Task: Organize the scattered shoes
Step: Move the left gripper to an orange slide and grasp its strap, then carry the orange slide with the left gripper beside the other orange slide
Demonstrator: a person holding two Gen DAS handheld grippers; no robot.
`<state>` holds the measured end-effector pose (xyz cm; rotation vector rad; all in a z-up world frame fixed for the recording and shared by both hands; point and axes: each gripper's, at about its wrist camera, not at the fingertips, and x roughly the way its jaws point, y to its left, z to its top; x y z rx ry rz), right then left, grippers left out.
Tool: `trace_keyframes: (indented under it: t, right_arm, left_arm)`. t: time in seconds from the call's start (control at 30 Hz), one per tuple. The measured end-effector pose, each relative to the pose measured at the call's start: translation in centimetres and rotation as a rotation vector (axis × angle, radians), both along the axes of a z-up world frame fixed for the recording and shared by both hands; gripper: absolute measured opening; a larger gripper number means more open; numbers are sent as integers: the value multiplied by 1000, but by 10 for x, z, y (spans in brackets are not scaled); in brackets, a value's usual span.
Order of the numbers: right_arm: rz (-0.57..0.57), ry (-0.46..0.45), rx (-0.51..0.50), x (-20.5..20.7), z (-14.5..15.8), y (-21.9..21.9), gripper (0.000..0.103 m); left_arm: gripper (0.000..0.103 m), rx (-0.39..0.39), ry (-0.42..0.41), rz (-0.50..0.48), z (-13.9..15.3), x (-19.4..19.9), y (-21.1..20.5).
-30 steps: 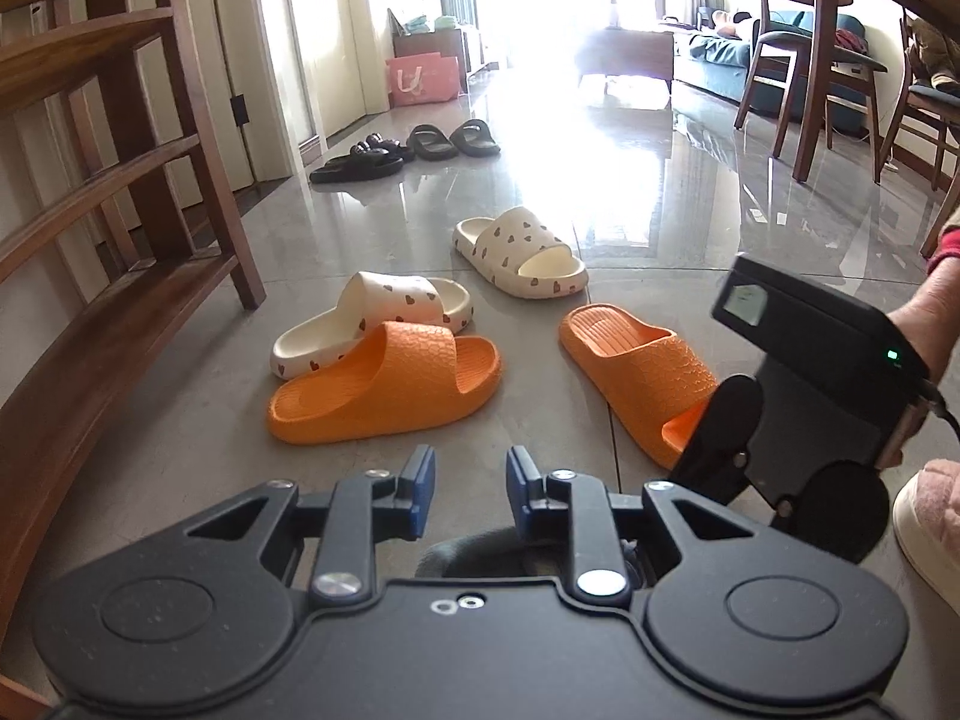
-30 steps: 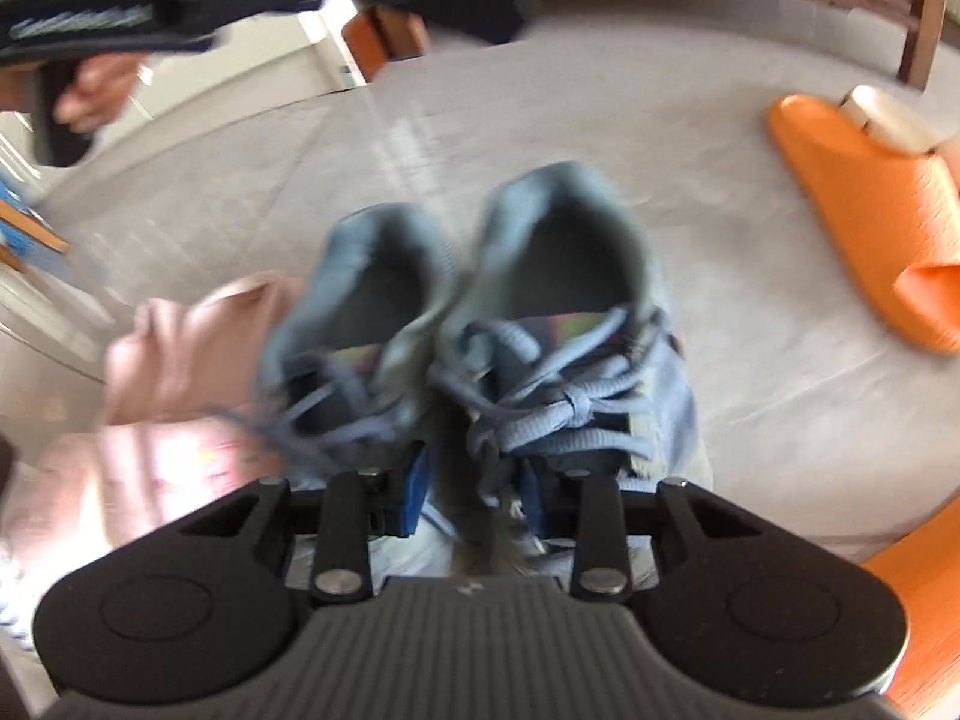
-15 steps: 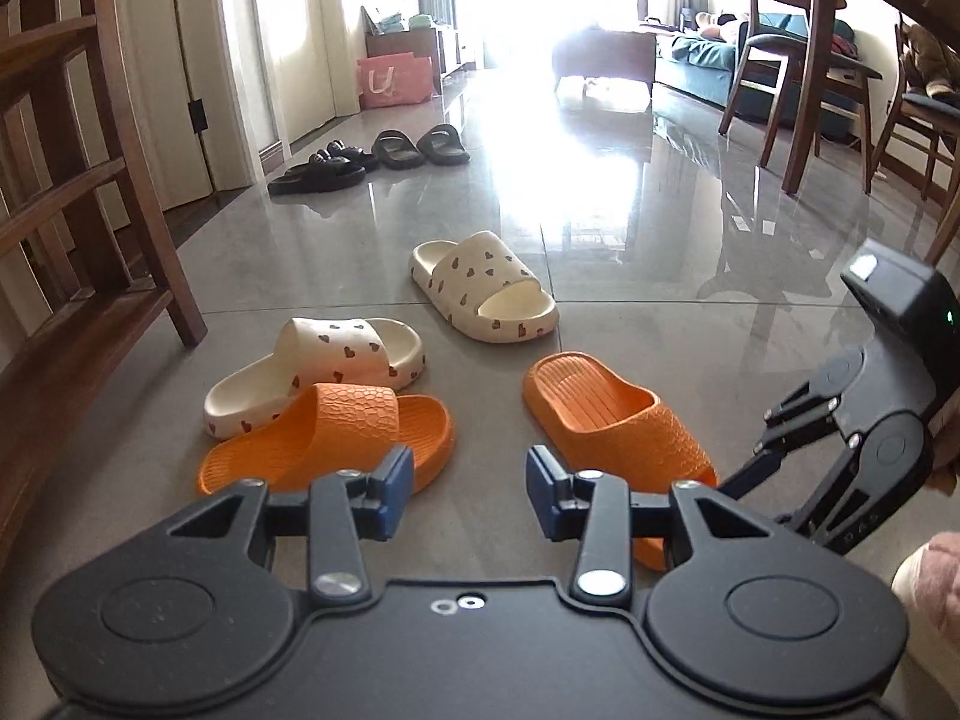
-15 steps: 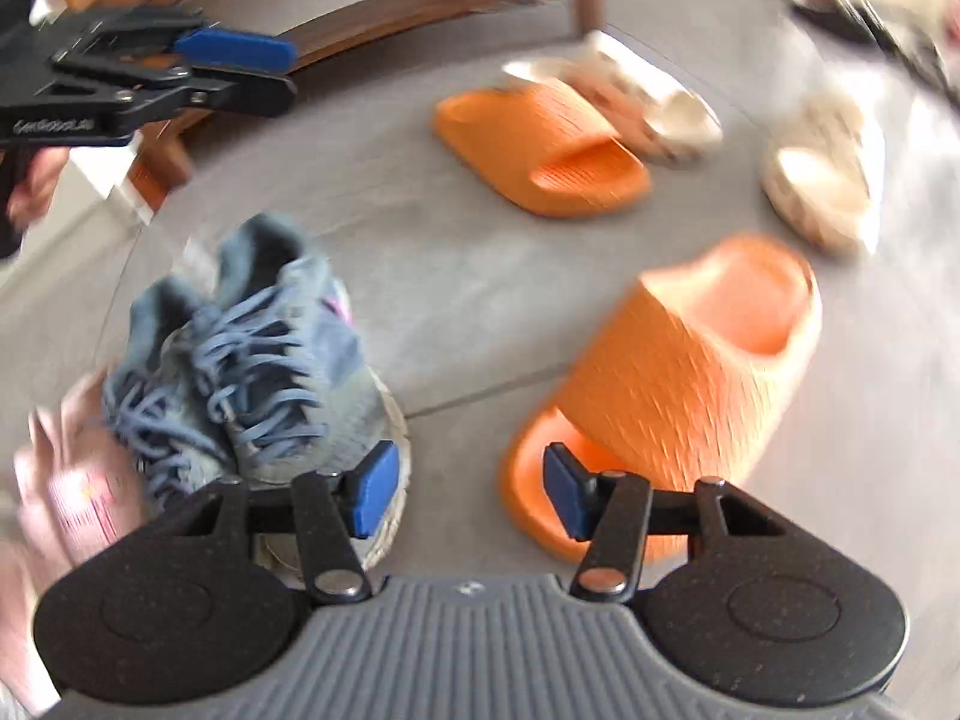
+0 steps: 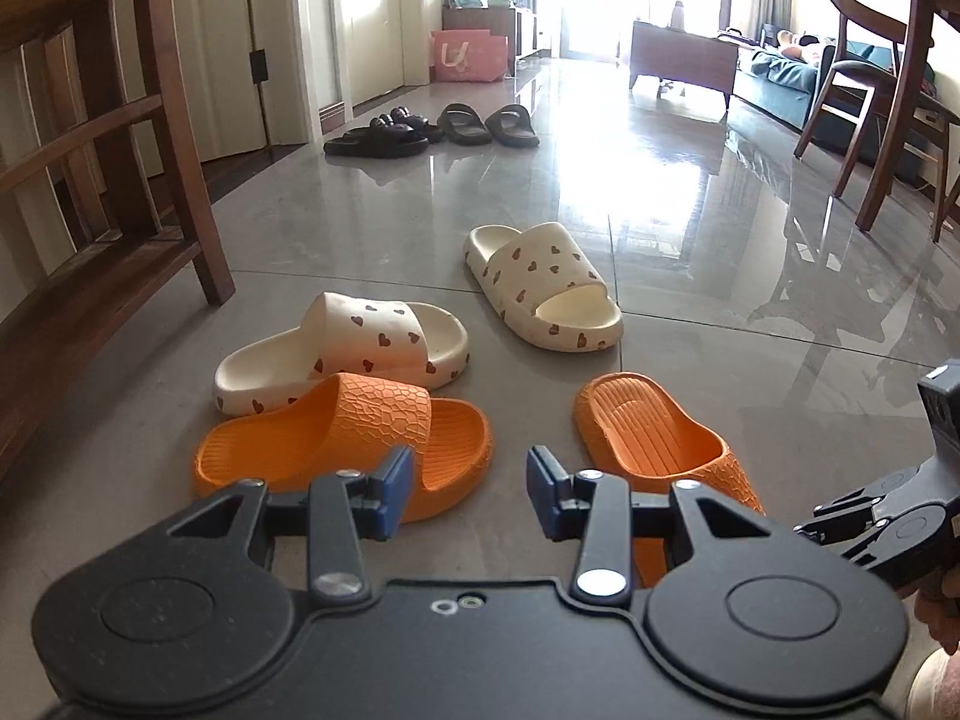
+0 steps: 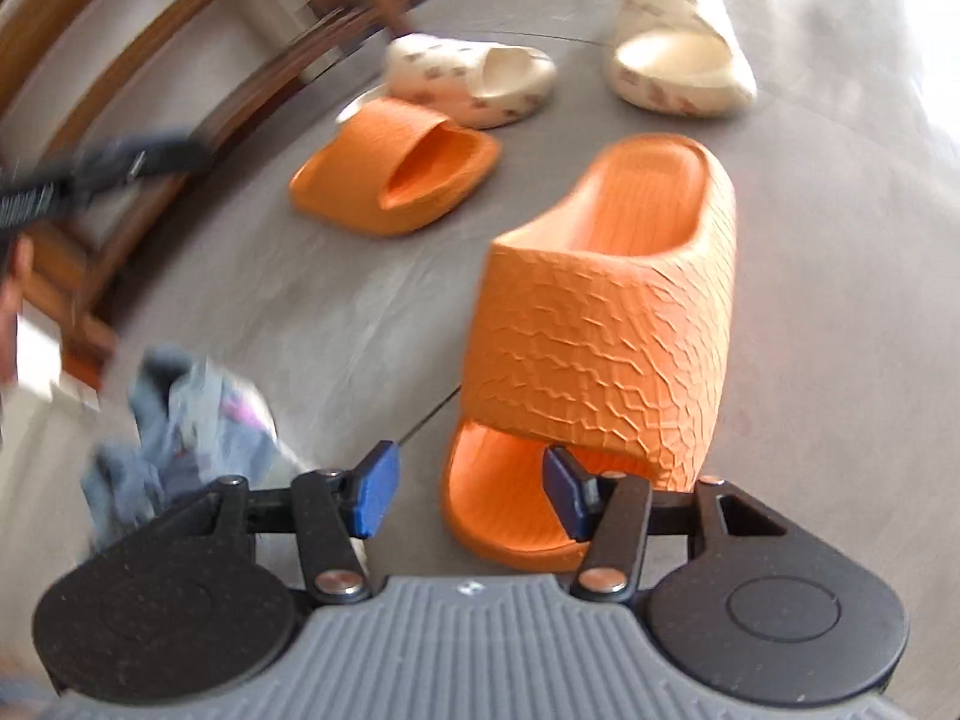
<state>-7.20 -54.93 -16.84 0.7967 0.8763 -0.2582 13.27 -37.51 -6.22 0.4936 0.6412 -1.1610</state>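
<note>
Two orange slides lie on the grey floor: the left one (image 5: 342, 444) and the right one (image 5: 654, 438), which fills the right wrist view (image 6: 600, 324). Two cream heart-print slides lie beyond, one (image 5: 342, 348) touching the left orange slide, one (image 5: 540, 288) farther off. Blue-grey sneakers (image 6: 180, 426) sit blurred at the left in the right wrist view. My left gripper (image 5: 470, 492) is open and empty above the gap between the orange slides. My right gripper (image 6: 471, 492) is open at the toe end of the right orange slide, touching nothing.
A wooden shoe rack (image 5: 90, 180) stands on the left. Dark sandals (image 5: 432, 129) lie far back by a door. Wooden chairs and a table (image 5: 888, 102) stand at the right. A pink bag (image 5: 468, 57) sits at the back.
Both grippers have opened wider. My right gripper swung away from the sneakers to the right orange slide. My left gripper lowered and moved closer to the orange slides.
</note>
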Motion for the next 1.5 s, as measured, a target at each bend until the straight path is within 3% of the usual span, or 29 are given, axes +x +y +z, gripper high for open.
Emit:
trace_keyframes:
  t: [0.07, 0.13, 0.23, 0.4, 0.6, 0.8, 0.93, 1.03, 1.1, 1.2, 1.3, 1.5]
  right_arm:
    - [-134, -18, 42, -11, -4, -12, 57]
    - [-252, -15, -33, -26, 4, -24, 58]
    - [-326, 6, -160, -40, 18, -41, 59]
    - [-196, 38, -300, -40, 42, -33, 58]
    - [-42, -32, -349, -28, 60, -9, 62]
    - [109, -82, -394, 3, 68, 0, 62]
    - [144, -103, -375, 10, 71, -1, 63]
    - [168, -111, -373, 12, 72, 1, 63]
    - [182, -104, -403, 11, 73, 6, 63]
    - [175, -87, -417, 11, 72, 7, 63]
    - [157, -82, -432, 13, 75, 8, 63]
    - [129, -92, -464, 11, 83, 7, 63]
  left_arm:
    - [40, -2, 1, 1, -3, 0, 3]
    - [40, 5, -4, 10, -3, 1, 1]
    - [40, 16, -3, 23, -4, 5, -5]
    - [43, 38, -29, 26, -17, 24, -22]
    - [48, 71, -50, 39, -39, 56, -47]
    - [56, 68, 51, 7, -61, 98, -70]
    - [57, 92, 125, -20, -81, 115, -82]
    - [47, 70, 151, -59, -80, 109, -80]
    - [26, 53, 161, -84, -77, 103, -77]
    - [14, 30, 158, -132, -68, 87, -69]
    - [7, 2, 179, -203, -55, 70, -58]
    - [7, -19, 209, -340, -24, 30, -32]
